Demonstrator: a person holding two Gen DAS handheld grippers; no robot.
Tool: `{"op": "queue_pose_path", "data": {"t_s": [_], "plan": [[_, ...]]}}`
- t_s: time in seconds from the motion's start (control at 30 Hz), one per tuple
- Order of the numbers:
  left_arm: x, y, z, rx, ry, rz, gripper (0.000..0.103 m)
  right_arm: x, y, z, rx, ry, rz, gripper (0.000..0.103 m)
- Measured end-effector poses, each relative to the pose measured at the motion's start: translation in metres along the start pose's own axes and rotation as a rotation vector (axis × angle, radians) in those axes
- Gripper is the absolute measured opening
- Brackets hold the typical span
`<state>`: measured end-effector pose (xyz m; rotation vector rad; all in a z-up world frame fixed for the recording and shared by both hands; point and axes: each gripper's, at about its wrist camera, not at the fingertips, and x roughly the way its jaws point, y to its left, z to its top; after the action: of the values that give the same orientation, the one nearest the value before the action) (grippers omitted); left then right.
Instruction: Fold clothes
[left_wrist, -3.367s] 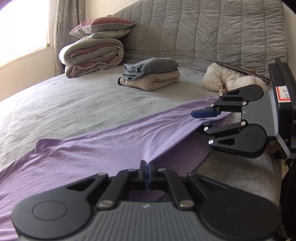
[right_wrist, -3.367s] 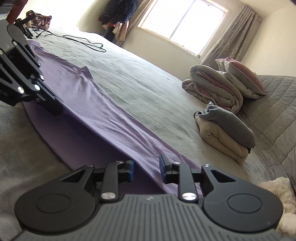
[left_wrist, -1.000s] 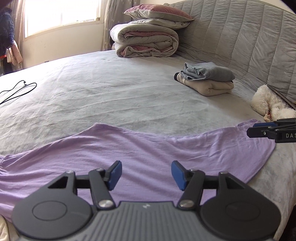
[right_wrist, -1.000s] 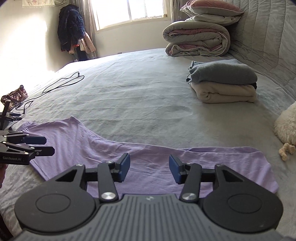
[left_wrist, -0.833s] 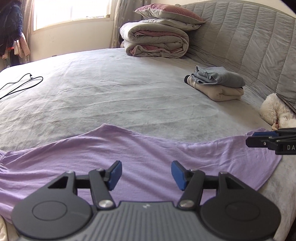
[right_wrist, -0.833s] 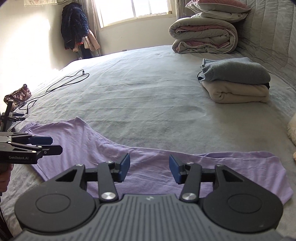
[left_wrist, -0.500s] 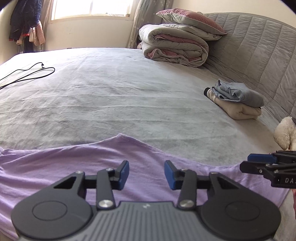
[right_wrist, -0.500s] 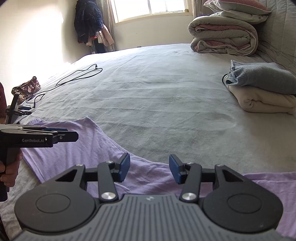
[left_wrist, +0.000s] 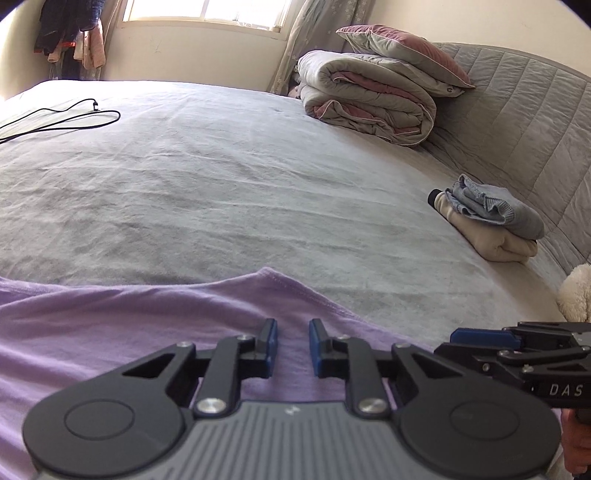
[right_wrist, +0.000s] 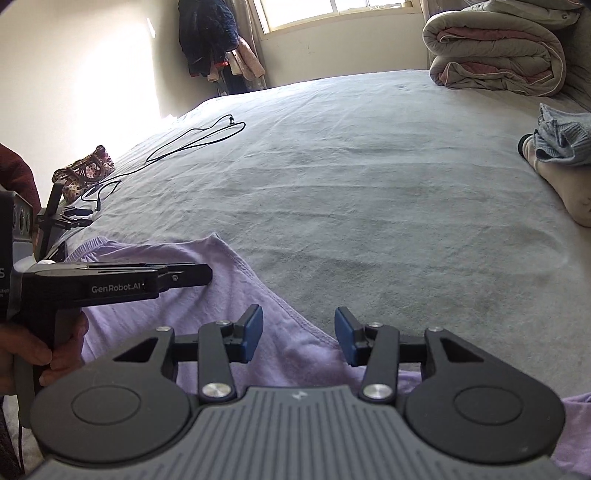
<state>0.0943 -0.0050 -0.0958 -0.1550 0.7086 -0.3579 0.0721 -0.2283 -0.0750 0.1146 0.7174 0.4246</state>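
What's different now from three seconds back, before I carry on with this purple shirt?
Then the left tongs were shut on the purple shirt, lifting it. Since let go, it lies flat on the bed. Both tongs have come down over its near edge and have just been closing, the left more than the right tongs, with no cloth pinched yet. The folded stack and cable are unmoved.

Bed (left_wrist: 229, 192), grey cover, lightly creased. Lying on it — lilac garment (left_wrist: 110, 332) spread flat at the near edge; black cable (left_wrist: 74, 122); rolled quilt (left_wrist: 369, 96); stack of folded clothes (left_wrist: 495, 225); patterned pouch (right_wrist: 86, 168); white plush toy (left_wrist: 576, 291) — partly cut off.
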Motion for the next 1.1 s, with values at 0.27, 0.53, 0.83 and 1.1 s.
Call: {"op": "queue_pose_path", "data": {"t_s": [0.27, 0.53, 0.83, 1.1], "plan": [[0.002, 0.005, -0.002, -0.025, 0.011, -0.007, 0.015, 0.024, 0.002, 0.004, -0.003, 0.009, 0.055, 0.013], [0.001, 0.010, 0.000, -0.081, 0.021, -0.024, 0.015, 0.012, 0.005, 0.006, -0.016, -0.049, 0.086, 0.006], [-0.003, 0.028, 0.004, -0.238, 0.033, -0.071, 0.016, 0.004, 0.028, 0.005, -0.103, -0.042, 0.165, 0.006], [-0.005, 0.033, 0.007, -0.295, 0.031, -0.099, 0.017, 0.019, 0.040, -0.008, -0.161, 0.035, 0.158, 0.006]]}}
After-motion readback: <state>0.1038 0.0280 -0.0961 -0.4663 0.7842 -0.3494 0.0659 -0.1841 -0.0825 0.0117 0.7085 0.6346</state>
